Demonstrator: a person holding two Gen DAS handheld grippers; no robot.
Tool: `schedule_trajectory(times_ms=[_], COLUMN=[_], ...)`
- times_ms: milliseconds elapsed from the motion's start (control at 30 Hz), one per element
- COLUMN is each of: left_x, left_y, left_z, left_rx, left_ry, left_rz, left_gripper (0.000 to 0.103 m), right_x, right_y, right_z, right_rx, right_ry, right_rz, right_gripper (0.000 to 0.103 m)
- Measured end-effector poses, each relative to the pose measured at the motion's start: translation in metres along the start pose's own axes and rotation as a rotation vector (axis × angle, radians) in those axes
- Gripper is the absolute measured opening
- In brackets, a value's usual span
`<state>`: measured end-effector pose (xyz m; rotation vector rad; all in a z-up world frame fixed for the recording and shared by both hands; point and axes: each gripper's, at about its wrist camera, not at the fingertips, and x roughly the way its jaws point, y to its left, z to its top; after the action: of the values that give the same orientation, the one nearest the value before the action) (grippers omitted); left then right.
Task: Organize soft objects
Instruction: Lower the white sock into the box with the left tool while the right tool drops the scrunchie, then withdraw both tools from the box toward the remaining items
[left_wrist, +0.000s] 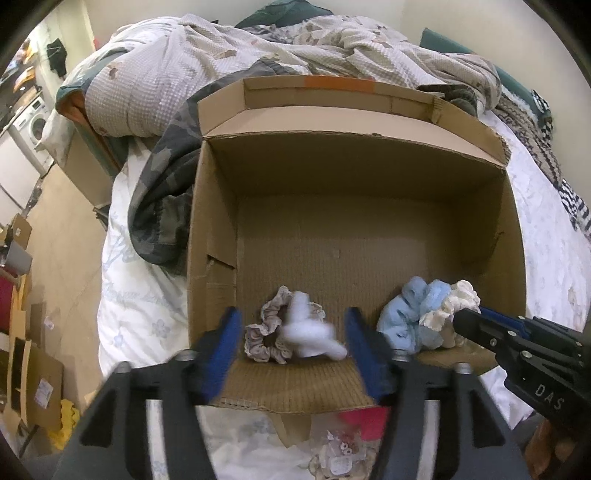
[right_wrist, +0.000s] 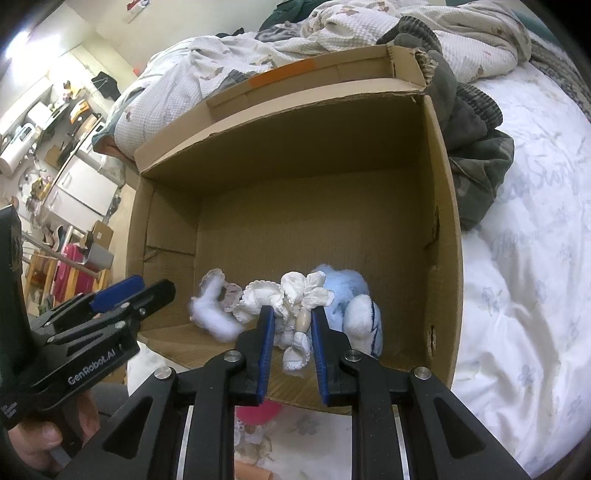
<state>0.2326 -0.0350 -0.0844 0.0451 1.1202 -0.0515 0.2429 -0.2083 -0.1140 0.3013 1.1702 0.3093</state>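
Over the cardboard box (left_wrist: 369, 177), the left hand-held gripper (left_wrist: 295, 334) gaped empty above a fluffy white piece (left_wrist: 310, 332) — the right hand-held gripper (right_wrist: 291, 325) pinched a cream scrunchie (right_wrist: 295, 302).

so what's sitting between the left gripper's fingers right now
In the left wrist view, the open left gripper frames a fluffy white piece, blurred and untouched, lying over a beige scrunchie in the cardboard box.

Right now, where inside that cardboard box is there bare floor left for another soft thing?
The cardboard box floor is bare from the far wall down to mid-box. The near edge is crowded: beige scrunchie, white fluffy piece, blue plush, cream scrunchie.
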Motion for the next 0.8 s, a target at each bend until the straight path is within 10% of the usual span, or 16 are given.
schedule_trajectory(times_ms=[167, 233, 800], left_x=[-0.001, -0.001, -0.019], left_y=[0.002, 0.003, 0.014], left_z=[0.001, 0.002, -0.002], left_rx=[-0.014, -0.023, -0.064], left_ry=[0.004, 0.005, -0.037], left_rz=[0.000, -0.003, -0.039], left_gripper=[0.064, 0.064, 0.064], right_x=[-0.003, -0.007, -0.017], right_y=[-0.005, -0.010, -0.006], right_z=[0.001, 0.002, 0.003], right_rx=[0.022, 0.053, 0.064], right_ry=[-0.010, -0.026, -0.066], right_rz=[0.026, 0.046, 0.035], right_gripper=[0.040, 0.079, 0.081])
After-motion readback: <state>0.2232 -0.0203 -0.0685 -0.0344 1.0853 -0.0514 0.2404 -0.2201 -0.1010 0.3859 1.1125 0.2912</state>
